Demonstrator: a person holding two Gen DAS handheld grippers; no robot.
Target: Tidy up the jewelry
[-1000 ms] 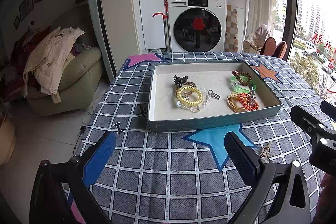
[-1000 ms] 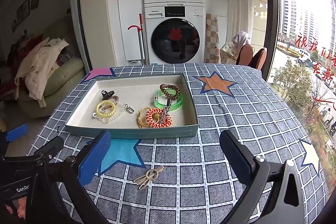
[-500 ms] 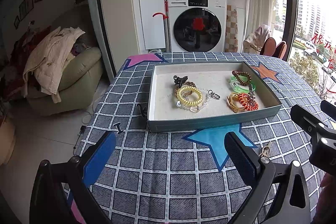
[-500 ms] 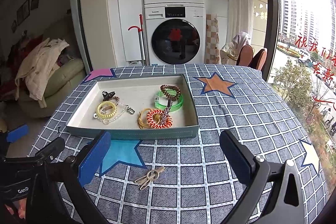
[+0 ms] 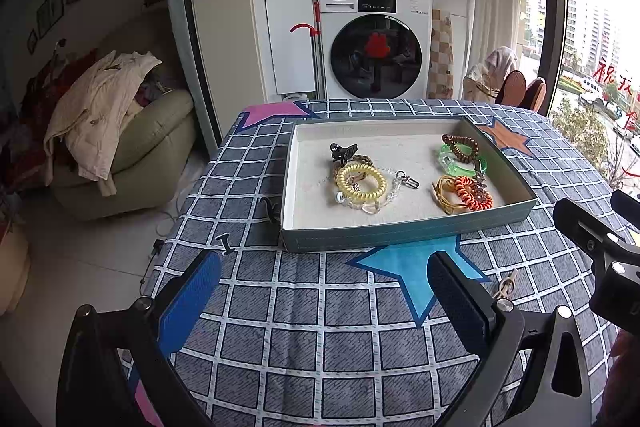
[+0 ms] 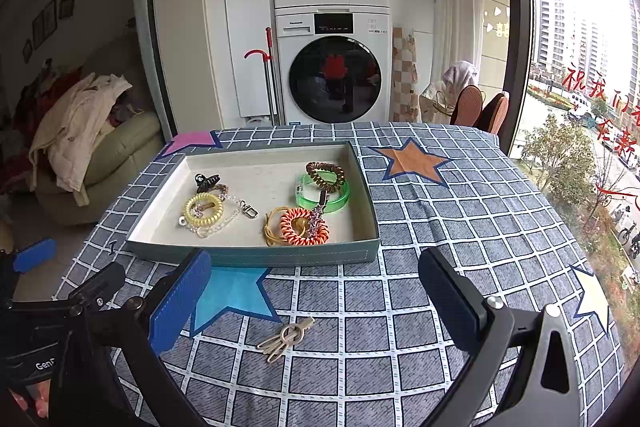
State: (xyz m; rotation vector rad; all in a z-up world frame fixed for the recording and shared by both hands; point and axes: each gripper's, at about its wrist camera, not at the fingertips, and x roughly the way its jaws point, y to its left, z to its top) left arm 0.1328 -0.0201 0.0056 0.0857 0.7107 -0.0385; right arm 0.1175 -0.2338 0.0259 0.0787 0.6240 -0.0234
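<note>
Checked cloth covers the desk; right tool [image 6: 316, 297] spread wide, empty, poised over a pale hair clip [image 6: 286, 337] lying loose on the cloth; left tool [image 5: 324, 291] likewise spread, empty; beyond — tray [image 6: 256, 255] holding coil ties and bangles. Risk: flat clip could slide from the pads, or cloth bunch up.
</note>
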